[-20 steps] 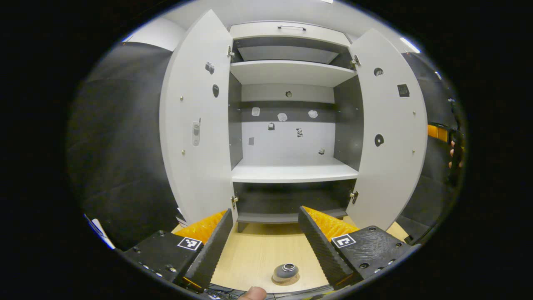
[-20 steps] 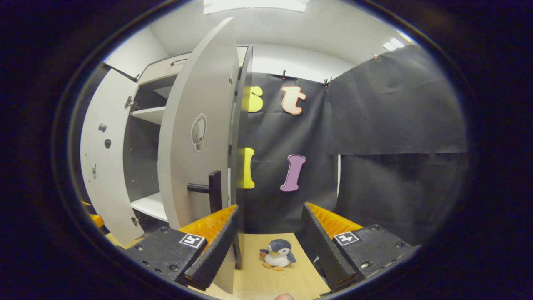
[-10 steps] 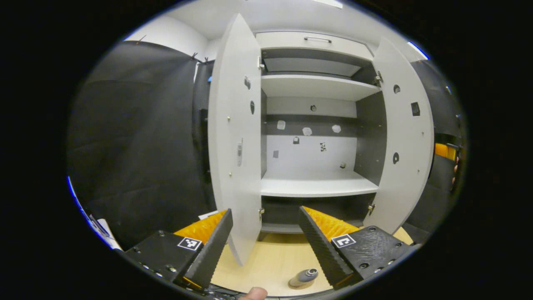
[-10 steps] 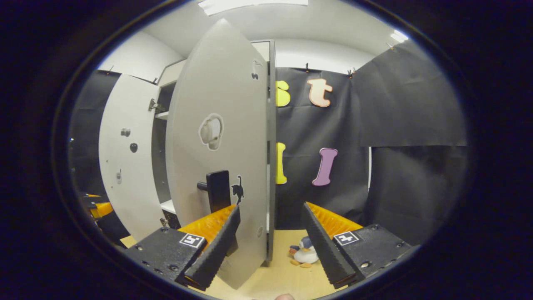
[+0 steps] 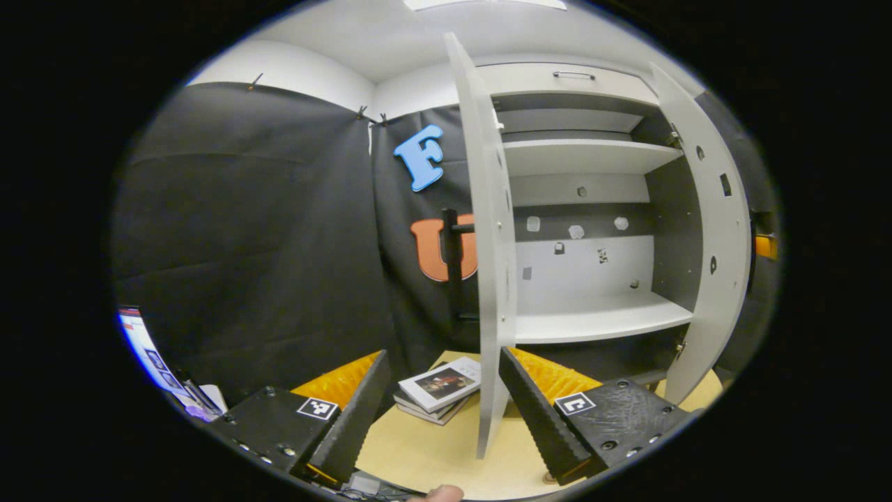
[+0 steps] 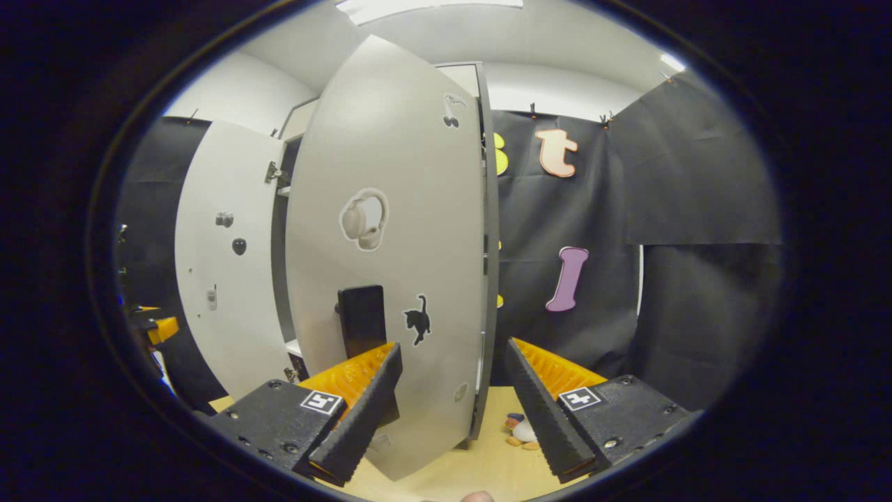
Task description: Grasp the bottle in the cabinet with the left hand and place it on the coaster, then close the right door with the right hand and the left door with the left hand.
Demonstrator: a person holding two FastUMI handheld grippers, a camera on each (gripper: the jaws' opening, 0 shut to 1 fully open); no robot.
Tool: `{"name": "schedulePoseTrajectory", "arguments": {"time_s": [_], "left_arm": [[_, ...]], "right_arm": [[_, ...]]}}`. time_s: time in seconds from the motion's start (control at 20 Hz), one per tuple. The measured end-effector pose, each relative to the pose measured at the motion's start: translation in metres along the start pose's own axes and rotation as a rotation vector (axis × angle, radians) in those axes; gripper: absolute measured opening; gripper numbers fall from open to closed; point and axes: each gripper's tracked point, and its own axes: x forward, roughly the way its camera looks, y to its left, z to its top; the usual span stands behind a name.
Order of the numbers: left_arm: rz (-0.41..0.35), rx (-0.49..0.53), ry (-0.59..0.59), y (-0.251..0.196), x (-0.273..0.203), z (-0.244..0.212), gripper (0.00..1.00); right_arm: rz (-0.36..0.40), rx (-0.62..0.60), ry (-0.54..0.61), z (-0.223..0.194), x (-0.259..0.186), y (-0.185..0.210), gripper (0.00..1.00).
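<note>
Left gripper (image 5: 440, 408): fingers standing apart, gripping nothing, facing the left door's (image 5: 489, 279) edge, with books (image 5: 439, 390) lying on the table (image 5: 432, 453) beyond. Right gripper (image 6: 451, 404): fingers spread, empty, pointing at the right door's (image 6: 397, 265) outer face near its handle (image 6: 362, 321). Bottle and coaster: cannot tell where they are sitting.

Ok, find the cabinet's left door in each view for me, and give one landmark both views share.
Left gripper view: the left door stands almost edge-on at centre.
Right gripper view: it is at the left, inner face showing, partly behind the right door.
Shared landmark: the right door, at the right edge of the left gripper view.
</note>
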Motion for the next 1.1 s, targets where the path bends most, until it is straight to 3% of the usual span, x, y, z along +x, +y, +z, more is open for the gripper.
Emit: {"name": "schedulePoseTrajectory", "arguments": {"time_s": [0.55,0.75,0.8,0.85,0.95,1.0,1.1], "left_arm": [[0.004,-0.013,-0.024,0.054,0.048,0.013,0.97],[-0.045,-0.077,-0.024,0.058,0.060,0.023,0.98],[-0.060,-0.088,-0.041,0.058,0.067,0.031,0.99],[-0.067,-0.099,-0.036,0.060,0.070,0.032,0.94],[-0.082,-0.111,-0.033,0.060,0.075,0.036,0.98],[-0.093,-0.111,-0.029,0.057,0.077,0.037,1.00],[-0.113,-0.102,-0.037,0.051,0.079,0.043,0.96]], "right_arm": [[0.104,-0.044,0.015,0.000,0.027,0.082,0.95],[0.094,-0.050,0.014,0.000,0.016,0.083,0.94],[0.087,-0.046,0.015,0.000,0.013,0.081,0.98],[0.076,-0.045,0.018,-0.002,0.010,0.077,0.99],[0.055,-0.044,0.031,-0.007,0.003,0.069,0.94],[0.048,-0.044,0.036,-0.009,0.001,0.066,0.98],[0.029,-0.045,0.043,-0.013,-0.008,0.056,0.94]]}}
